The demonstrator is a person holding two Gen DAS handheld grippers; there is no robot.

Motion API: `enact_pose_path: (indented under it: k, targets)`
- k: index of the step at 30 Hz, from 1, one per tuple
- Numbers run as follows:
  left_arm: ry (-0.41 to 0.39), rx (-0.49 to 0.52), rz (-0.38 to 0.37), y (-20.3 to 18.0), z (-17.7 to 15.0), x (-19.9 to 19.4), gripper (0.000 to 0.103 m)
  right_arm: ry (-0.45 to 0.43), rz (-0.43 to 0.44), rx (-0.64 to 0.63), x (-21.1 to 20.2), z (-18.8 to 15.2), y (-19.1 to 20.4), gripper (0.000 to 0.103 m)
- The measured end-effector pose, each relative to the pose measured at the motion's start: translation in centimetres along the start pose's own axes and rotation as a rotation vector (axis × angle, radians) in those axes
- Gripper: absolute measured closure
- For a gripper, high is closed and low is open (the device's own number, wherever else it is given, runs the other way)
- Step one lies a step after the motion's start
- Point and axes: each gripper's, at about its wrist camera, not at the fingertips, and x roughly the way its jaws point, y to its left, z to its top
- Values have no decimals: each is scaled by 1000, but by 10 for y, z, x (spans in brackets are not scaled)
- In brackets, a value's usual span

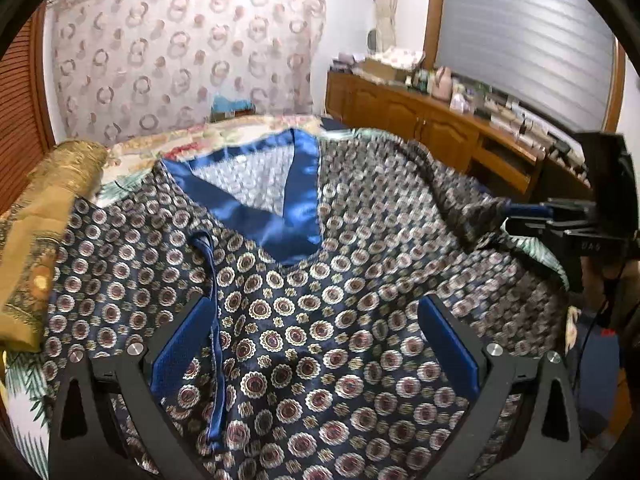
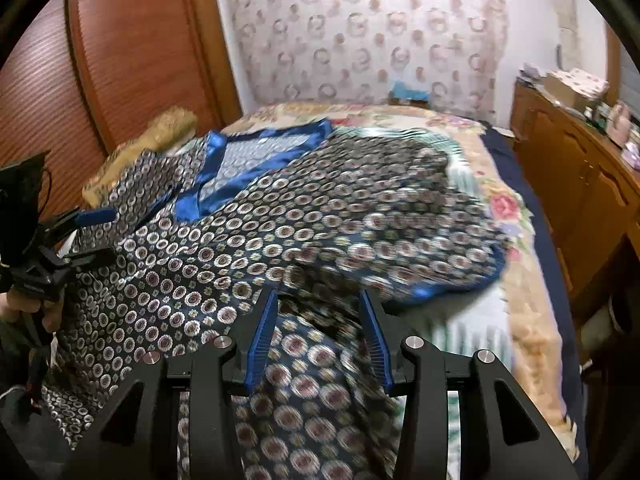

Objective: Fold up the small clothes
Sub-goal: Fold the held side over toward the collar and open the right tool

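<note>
A dark navy garment (image 1: 304, 280) with round medallion print and a shiny blue V-neck collar (image 1: 296, 216) lies spread on the bed; it also shows in the right wrist view (image 2: 248, 248). My left gripper (image 1: 316, 320) is open, its blue pads (image 1: 180, 344) wide apart just above the chest of the garment, a blue tie strap (image 1: 214, 320) beside the left pad. My right gripper (image 2: 320, 320) is partly open with bunched fabric (image 2: 312, 380) lying between its fingers; whether it grips is unclear. In the left wrist view it (image 1: 528, 216) is at the garment's right sleeve.
The bed carries a floral quilt (image 2: 512, 280). A folded gold cloth (image 1: 40, 240) lies at the left beside the garment. A wooden sideboard (image 1: 440, 120) with clutter runs along the right. A wooden shutter door (image 2: 132, 48) stands left of the bed.
</note>
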Motion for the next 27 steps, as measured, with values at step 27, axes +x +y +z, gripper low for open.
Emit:
enact_pose_path:
  k: [27]
  targets:
    - [-33, 68, 13, -28, -13, -22, 0, 12, 132, 545, 13, -5, -98, 42]
